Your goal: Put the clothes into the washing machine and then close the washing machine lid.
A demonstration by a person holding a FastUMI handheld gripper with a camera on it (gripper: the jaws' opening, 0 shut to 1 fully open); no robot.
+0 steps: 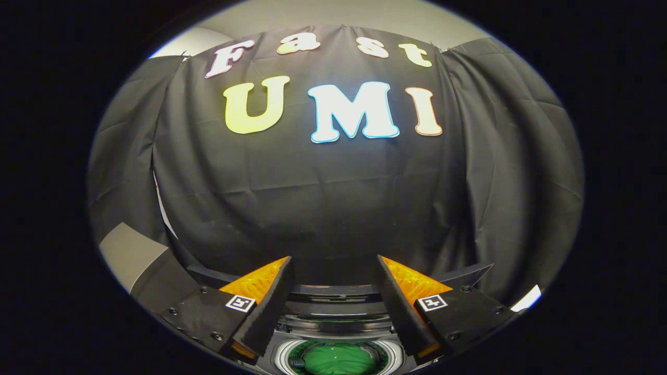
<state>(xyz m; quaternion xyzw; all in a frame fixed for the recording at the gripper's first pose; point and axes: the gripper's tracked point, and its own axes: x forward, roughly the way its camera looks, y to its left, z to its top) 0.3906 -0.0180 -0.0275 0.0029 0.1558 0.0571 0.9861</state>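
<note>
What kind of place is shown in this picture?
Probably a recording booth set up for a laundry task: black cloth walls hang behind, and a top-loading washing machine sits below the open hand-held gripper, with green clothes already in its drum.

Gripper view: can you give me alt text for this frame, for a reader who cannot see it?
The hand-held gripper has its two fingers spread open with nothing between them, above a washing machine whose round drum opening holds green clothing. Beyond the fingers hangs the booth's creased black cloth wall.
</note>
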